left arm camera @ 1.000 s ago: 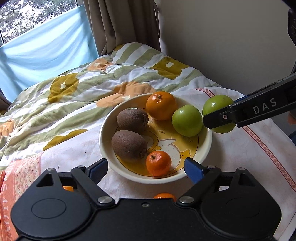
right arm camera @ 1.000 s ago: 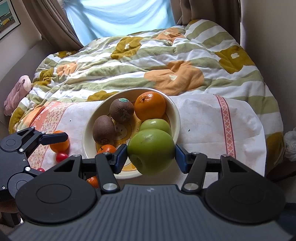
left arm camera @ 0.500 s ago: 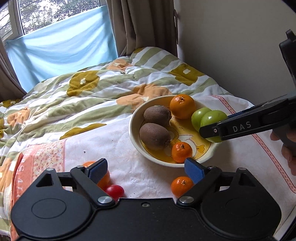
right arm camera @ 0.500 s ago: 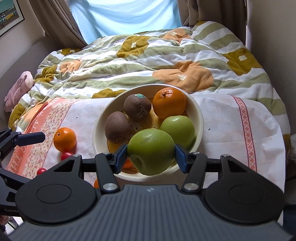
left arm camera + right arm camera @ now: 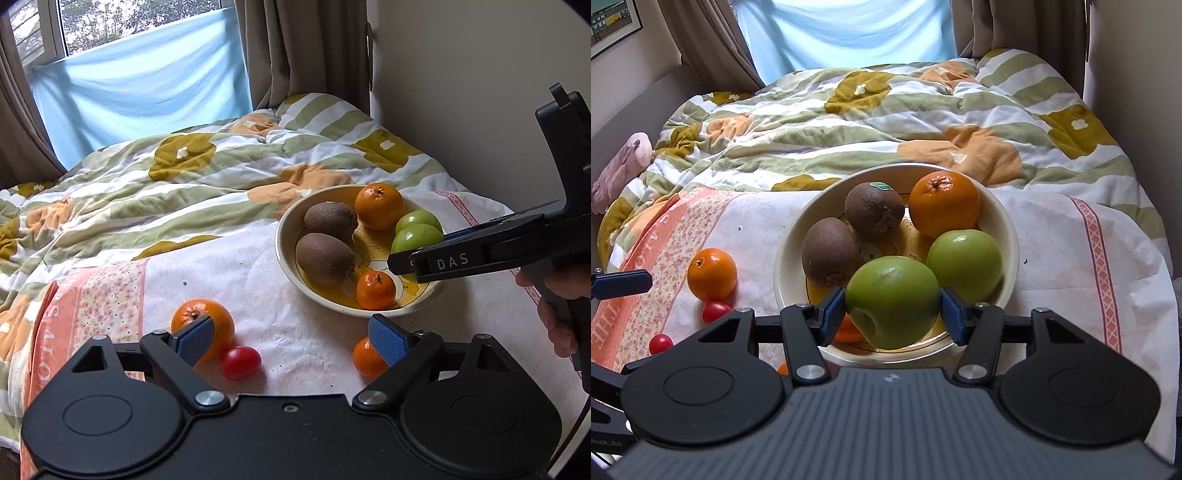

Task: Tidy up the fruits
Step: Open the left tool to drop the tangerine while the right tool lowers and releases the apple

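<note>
With the right tongs (image 5: 893,310) clenched on a green apple (image 5: 892,301) above the bowl (image 5: 1010,236) at its 6 o'clock rim and the left tongs (image 5: 291,341) released, a premature release risks the apple striking the second apple (image 5: 964,260) and rolling out onto the bed.

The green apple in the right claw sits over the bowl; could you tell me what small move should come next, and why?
Probably lower it slightly and open the right claw: the green apple is clamped above the bowl, beside the other apple, over a free spot.
</note>
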A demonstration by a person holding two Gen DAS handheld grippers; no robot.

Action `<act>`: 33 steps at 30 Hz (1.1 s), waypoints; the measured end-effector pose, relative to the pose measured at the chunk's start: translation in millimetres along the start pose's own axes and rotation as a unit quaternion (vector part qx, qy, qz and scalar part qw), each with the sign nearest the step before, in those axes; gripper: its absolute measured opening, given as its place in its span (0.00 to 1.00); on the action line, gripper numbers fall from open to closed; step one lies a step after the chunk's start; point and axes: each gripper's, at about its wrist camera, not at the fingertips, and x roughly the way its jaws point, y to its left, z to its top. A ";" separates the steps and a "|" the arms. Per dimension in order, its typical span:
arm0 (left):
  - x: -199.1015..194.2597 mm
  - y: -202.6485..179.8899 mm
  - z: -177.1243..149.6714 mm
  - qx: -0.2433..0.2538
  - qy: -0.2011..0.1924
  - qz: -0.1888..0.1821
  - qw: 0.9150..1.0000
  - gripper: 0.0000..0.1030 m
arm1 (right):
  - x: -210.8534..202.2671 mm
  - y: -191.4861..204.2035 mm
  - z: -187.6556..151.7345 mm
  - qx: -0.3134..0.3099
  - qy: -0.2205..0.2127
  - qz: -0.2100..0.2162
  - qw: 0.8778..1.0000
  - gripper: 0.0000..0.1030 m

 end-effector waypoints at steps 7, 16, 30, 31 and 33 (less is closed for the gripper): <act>-0.6 0.7 -4.9 -0.003 0.005 0.003 1.000 0.90 | -4.5 -2.1 -4.1 0.018 -0.019 0.006 1.000 1.00; -10.9 1.7 -9.9 -0.015 0.004 0.009 1.000 0.90 | -16.3 -1.8 -11.2 0.008 -0.034 -0.002 0.999 1.00; -67.6 15.6 -10.1 -0.045 -0.042 0.050 0.997 0.90 | -71.8 20.6 -6.8 -0.044 -0.053 -0.011 0.998 1.00; -72.1 18.0 -11.0 -0.048 -0.046 0.054 0.996 0.90 | -76.7 22.5 -5.8 -0.040 -0.055 -0.005 0.998 1.00; -80.1 23.5 -13.6 -0.048 -0.047 0.061 0.996 0.90 | -86.2 28.8 -5.2 -0.038 -0.059 -0.003 0.998 1.00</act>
